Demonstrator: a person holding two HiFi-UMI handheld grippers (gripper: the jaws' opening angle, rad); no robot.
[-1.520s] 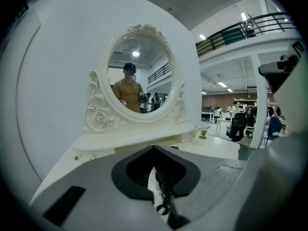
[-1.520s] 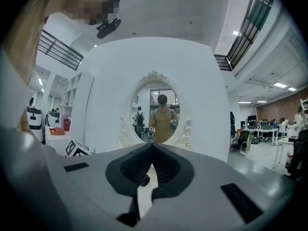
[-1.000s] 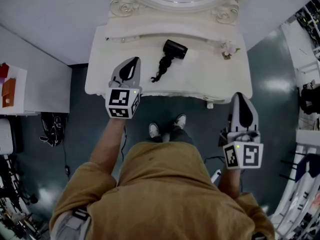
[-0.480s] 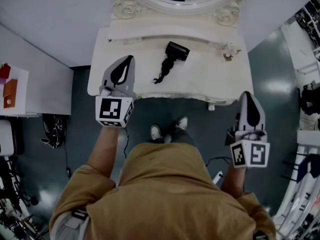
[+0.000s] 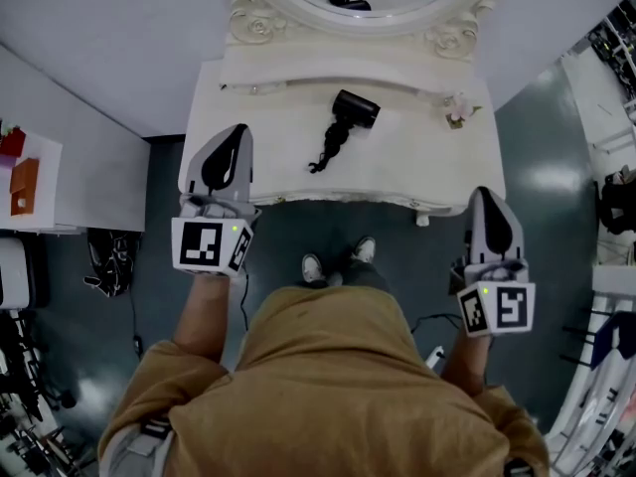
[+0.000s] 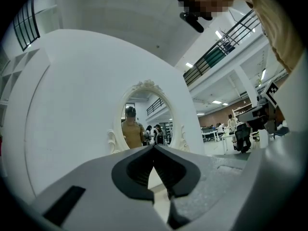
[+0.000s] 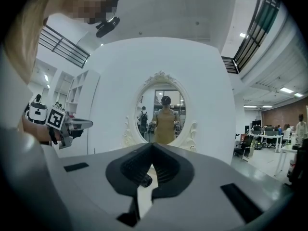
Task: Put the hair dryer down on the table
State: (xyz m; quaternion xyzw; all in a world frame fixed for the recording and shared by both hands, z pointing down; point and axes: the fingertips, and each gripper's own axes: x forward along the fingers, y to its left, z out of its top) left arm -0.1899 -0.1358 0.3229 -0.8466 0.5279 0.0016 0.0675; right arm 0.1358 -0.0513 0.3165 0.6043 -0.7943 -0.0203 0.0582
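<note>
Black hair dryer (image 5: 355,108) lies on the white table (image 5: 422,162), untouched.

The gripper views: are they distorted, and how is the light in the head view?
Left gripper view: strong fisheye, dark corners, wall bulging round the mirror. Right gripper view: the same bulge, railings curved. Head view: dim, even light; hair dryer sharp on the pale table; glare patches on the floor.

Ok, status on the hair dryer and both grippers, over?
Left gripper and right gripper shut, empty. Hair dryer lying on the table, cord bunched beside it, neither gripper touching it. Nothing in the way.
</note>
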